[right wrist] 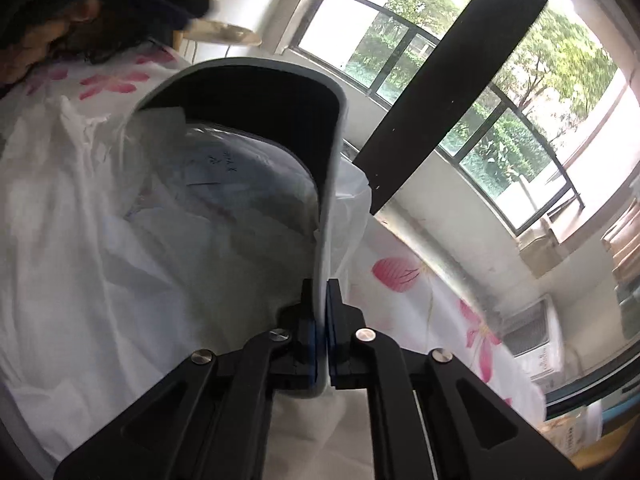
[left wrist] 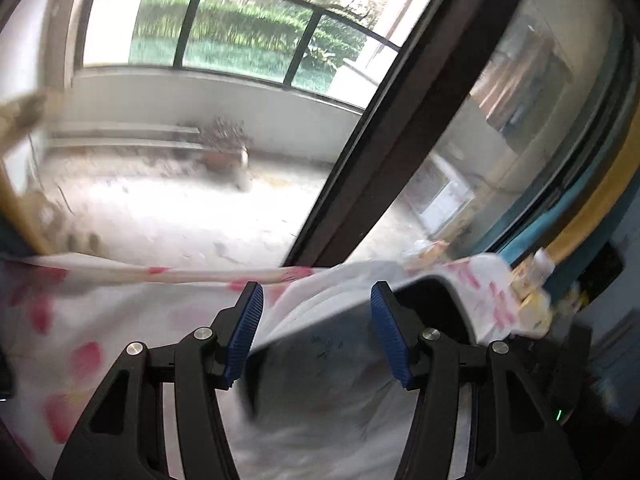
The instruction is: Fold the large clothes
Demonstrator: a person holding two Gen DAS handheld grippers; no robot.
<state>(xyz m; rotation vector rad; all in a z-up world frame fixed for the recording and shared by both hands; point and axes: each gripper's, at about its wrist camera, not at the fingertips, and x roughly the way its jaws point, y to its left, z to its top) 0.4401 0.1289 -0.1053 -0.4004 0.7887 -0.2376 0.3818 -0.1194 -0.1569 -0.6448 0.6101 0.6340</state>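
One white garment lies on one floral sheet. Left of the grey board, the left hand-held gripper stands spread above the garment; the right hand-held gripper pinches that board's edge, the garment leftward.

Left-wrist view motion-blurred; white garment beyond the lower edge; handwriting illegible

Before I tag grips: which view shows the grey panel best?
The right wrist view. There the grey panel fills the middle, dark inside, curved rim whole, and the right gripper is shut on its edge over the white garment. The left wrist view shows only a blurred corner of it beyond the open left gripper.
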